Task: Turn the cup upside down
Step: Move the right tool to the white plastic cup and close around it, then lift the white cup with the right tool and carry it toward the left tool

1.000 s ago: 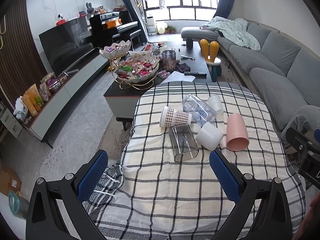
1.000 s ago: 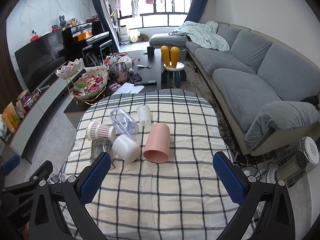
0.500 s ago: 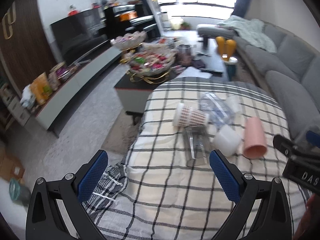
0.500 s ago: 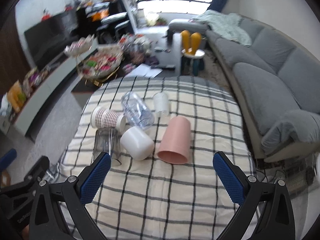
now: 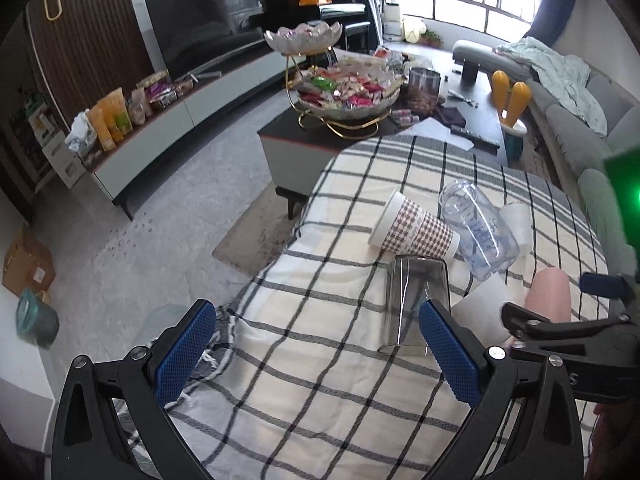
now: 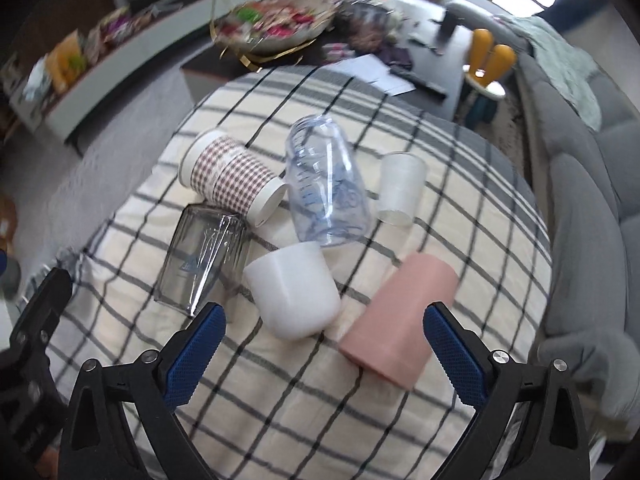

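Note:
Several cups lie on their sides on the checked tablecloth point(image 6: 304, 412): a pink cup point(image 6: 400, 316), a white cup point(image 6: 294, 292), a square smoky glass point(image 6: 204, 256), a houndstooth paper cup point(image 6: 232, 176), a clear printed tumbler point(image 6: 324, 188) and a small frosted cup point(image 6: 400, 188). My right gripper point(image 6: 324, 356) is open, just short of the white and pink cups. My left gripper point(image 5: 316, 356) is open and empty over the table's left part, its right finger in front of the smoky glass point(image 5: 412, 300). The houndstooth cup point(image 5: 416, 232) and the tumbler point(image 5: 476, 228) show beyond it.
The right gripper's body point(image 5: 572, 336) crosses the left wrist view at right, in front of the pink cup point(image 5: 548, 296). A coffee table point(image 5: 360, 136) with a sweets bowl point(image 5: 348, 92) stands beyond the table. A grey sofa point(image 6: 592, 168) runs along the right. The table's left edge drops to the floor.
Both grippers have moved forward and lower toward the cups, which look larger now. The left view has swung left; the right gripper now reaches further into it. Both stay open.

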`<state>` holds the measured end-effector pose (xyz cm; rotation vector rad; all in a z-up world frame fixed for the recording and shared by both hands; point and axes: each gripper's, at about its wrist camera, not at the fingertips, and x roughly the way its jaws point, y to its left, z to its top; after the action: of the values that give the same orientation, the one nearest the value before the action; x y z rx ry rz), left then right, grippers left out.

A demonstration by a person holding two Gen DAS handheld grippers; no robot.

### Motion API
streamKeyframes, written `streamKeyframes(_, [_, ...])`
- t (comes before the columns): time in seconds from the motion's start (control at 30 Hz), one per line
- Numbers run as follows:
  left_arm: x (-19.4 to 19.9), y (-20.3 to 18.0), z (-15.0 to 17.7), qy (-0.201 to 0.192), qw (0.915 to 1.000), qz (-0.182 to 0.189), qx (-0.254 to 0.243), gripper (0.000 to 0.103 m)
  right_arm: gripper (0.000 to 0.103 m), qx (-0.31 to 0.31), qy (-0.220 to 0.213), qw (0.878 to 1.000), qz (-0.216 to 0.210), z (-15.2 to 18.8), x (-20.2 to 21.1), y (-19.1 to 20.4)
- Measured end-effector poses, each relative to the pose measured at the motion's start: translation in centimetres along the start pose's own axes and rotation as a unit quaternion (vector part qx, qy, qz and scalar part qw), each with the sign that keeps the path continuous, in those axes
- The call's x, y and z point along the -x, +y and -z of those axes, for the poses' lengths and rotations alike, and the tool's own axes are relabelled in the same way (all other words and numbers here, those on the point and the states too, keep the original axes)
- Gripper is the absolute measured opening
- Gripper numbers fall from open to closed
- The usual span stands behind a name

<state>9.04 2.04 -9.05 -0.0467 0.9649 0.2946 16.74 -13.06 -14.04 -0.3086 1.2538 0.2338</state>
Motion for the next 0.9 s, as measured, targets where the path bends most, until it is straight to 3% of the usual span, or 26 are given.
streamKeyframes(0.4, [-3.3,-0.3,-0.3,0.032,0.9994,-0.007,-0.003,0.103,0.083,0.031,0.069,0.997,-0.027,-1.8,-6.0,1.1])
streamKeyframes(0.5, [-3.7,-0.1,-0.3,0.037,0.9993,-0.006,-0.002,0.103,0.072,0.026,0.080,0.996,-0.038,-1.7,-6.9,1.2])
streamKeyframes(0.9, [-2.4,1.4,-0.5,0.019,0.9998,0.003,0.000,0.103,0.068,-0.030,0.050,0.997,-0.055,-0.6,-4.0,0.7])
